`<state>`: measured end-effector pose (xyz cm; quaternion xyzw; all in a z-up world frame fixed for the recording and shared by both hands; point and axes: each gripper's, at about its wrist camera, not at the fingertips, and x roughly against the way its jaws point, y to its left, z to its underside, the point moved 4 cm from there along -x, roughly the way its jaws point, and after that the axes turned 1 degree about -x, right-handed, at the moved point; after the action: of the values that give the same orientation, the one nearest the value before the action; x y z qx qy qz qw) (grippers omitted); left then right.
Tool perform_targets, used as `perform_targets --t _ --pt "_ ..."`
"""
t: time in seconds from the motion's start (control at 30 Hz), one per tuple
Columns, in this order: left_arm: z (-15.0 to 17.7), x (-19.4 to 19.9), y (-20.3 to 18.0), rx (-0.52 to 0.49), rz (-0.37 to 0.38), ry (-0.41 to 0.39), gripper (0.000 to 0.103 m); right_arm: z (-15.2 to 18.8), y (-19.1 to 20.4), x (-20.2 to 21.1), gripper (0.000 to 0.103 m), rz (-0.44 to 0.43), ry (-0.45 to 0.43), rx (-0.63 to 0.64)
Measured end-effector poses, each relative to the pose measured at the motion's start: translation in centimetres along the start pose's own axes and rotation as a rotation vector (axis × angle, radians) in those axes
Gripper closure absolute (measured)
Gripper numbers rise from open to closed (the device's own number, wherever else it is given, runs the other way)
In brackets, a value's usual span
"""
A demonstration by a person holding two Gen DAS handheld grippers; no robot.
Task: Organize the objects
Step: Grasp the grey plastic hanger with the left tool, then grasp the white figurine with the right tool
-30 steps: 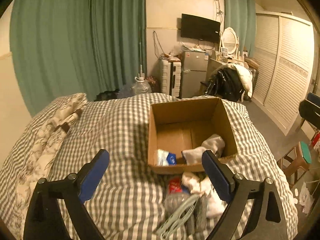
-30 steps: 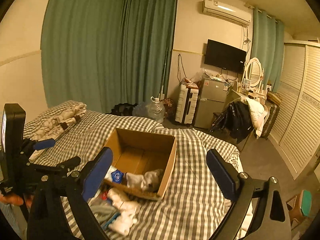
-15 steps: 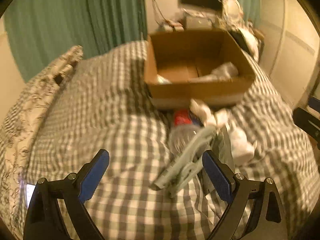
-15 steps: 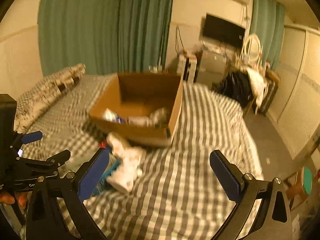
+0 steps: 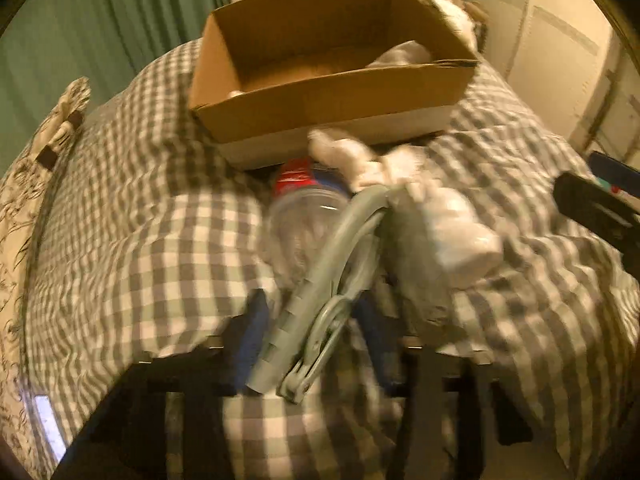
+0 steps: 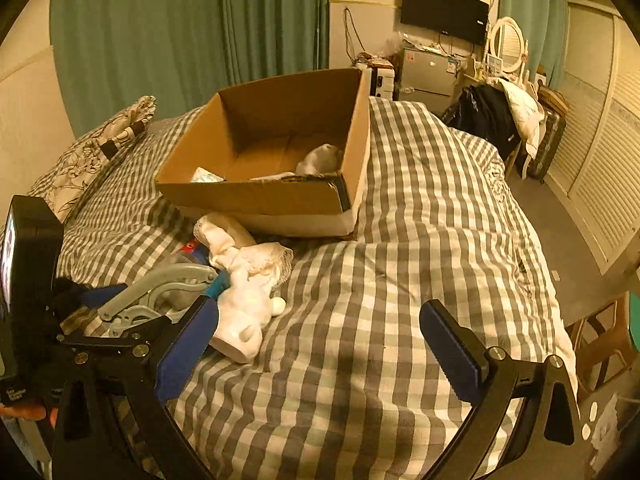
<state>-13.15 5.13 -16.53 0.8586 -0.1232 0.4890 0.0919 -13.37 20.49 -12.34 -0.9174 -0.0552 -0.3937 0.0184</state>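
A grey metal clamp tool point(image 5: 320, 304) lies on the checked bed, in a pile with a clear bottle with a red label point(image 5: 304, 208) and white socks point(image 5: 448, 224). My left gripper point(image 5: 316, 328) has its blue pads either side of the tool's handles, close around them; contact is blurred. The tool also shows in the right wrist view point(image 6: 160, 292). My right gripper point(image 6: 316, 344) is open and empty above the bed, right of the pile. An open cardboard box point(image 6: 280, 200) behind the pile holds a sock and a packet.
A patterned pillow point(image 6: 92, 152) lies at the bed's left edge. The bed's right edge drops to the floor, with a stool point(image 6: 608, 336), a chair with clothes point(image 6: 504, 120) and a wardrobe beyond.
My left gripper has dropped forward onto the pile and its jaws have narrowed around the grey tool. My right gripper has moved lower and nearer the bed, still open.
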Motion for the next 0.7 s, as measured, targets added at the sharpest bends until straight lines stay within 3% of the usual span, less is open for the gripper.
perform_targets --t 0.03,0.07,0.27,0.43,0.53,0.7 --pt "0.2 0.3 -0.4 -0.003 0.028 -0.005 0.085 0.1 0.0 -0.1 0.002 0.004 0.002 -0.001" --pt "0.3 0.5 -0.4 0.001 0.030 -0.011 0.086 0.1 0.0 -0.1 0.002 0.009 0.006 0.002" --pt "0.6 4.8 0.2 0.087 0.067 -0.110 0.090 0.7 1.1 -0.7 0.002 0.016 0.046 0.071" --pt "0.5 8.0 2.3 0.131 0.025 -0.172 0.091 1.3 3.0 -2.1 0.002 0.005 0.089 0.144" --pt "0.3 8.0 4.2 0.164 -0.020 -0.179 0.091 1.4 4.4 -3.4 0.002 -0.012 0.121 0.181" --pt "0.9 6.8 5.8 0.206 0.002 -0.164 0.091 1.5 6.7 -5.6 0.002 -0.018 0.174 0.252"
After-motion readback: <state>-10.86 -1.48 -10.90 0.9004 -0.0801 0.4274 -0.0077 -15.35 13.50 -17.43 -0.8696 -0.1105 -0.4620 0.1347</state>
